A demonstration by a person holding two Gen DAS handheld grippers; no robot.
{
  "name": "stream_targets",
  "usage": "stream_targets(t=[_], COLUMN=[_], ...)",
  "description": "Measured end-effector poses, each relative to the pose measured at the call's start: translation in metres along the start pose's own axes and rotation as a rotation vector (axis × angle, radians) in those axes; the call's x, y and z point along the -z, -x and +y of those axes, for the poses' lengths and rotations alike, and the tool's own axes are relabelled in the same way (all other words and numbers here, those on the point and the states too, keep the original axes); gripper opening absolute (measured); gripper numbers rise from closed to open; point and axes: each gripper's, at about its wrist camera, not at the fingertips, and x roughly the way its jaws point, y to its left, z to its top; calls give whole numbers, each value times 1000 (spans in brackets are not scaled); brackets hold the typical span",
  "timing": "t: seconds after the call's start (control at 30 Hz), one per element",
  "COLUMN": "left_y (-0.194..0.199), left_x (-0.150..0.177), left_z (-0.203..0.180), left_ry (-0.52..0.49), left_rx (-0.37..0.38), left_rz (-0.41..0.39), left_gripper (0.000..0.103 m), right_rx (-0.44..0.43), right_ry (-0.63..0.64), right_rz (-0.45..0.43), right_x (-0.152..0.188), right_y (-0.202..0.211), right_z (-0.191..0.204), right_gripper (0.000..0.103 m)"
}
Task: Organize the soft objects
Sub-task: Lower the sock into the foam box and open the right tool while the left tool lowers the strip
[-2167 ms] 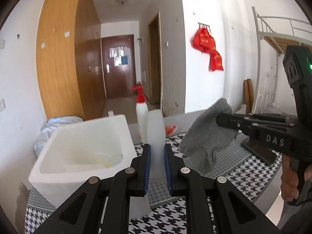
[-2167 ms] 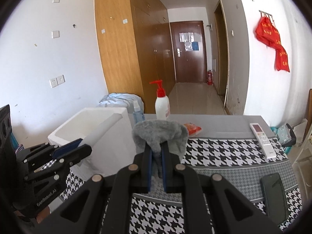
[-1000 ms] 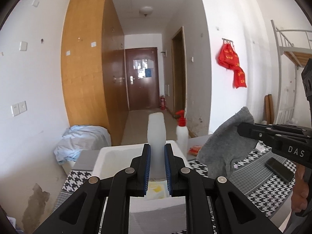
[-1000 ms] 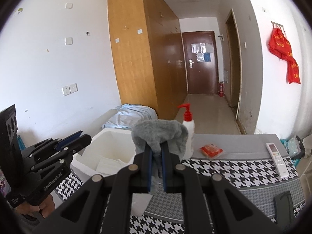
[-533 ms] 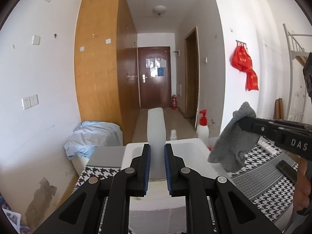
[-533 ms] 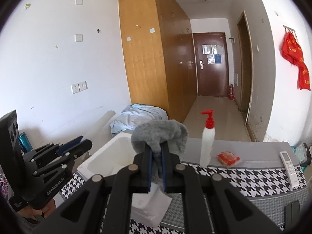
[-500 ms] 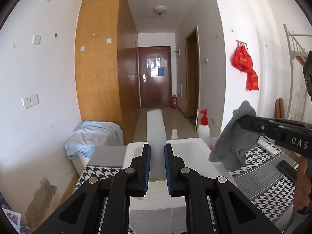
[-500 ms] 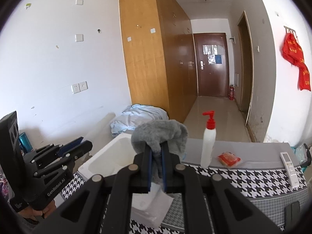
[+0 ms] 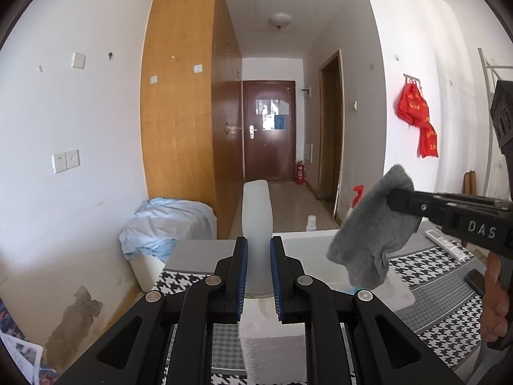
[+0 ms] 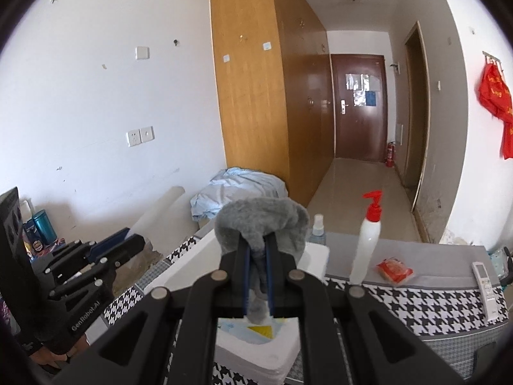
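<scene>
My left gripper (image 9: 257, 268) is clenched on a pale, translucent white foam roll (image 9: 256, 221) that stands upright between its blue pads, directly above the white polystyrene foam box (image 9: 307, 243) below and ahead of it. To its right, my right gripper (image 10: 256, 276) pinches a fluffy grey cloth (image 10: 261, 221), which droops over the same box. I judge it best to lower each straight into the box before letting go.

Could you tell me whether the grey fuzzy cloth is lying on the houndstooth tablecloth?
No, the grey fuzzy cloth hangs in the air, clamped in the right hand-held gripper above the white foam box.
</scene>
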Motion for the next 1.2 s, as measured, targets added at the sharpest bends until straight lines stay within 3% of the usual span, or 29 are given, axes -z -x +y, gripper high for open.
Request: stream_targets(t=[0.53,0.83,0.93,1.0,1.07,1.2], left_y=[7,6,3,2,2,0], left_x=[5,6,6,5,5,7], left_z=[16,19,20,21,21,21], left_ry=[22,27,27,31,30,29], left_rx=[-69,-72,-77,-75,-76,-82], left_rz=[-5,-5,3,5,6,18], left_gripper=[15,15,15,15,15,15], right_rx=[-41,-9,-18,-4,11,12], right_ry=[-10,9,-4,-12,4,27], right_rz=[102,182,201,192,180,184], right_x=[7,15,17,18,19,22], right_y=[-38,-61,-66,-66,-65,-63], right_z=[11,12,9,7,9,13], right_gripper=[11,12,34,65,74,74])
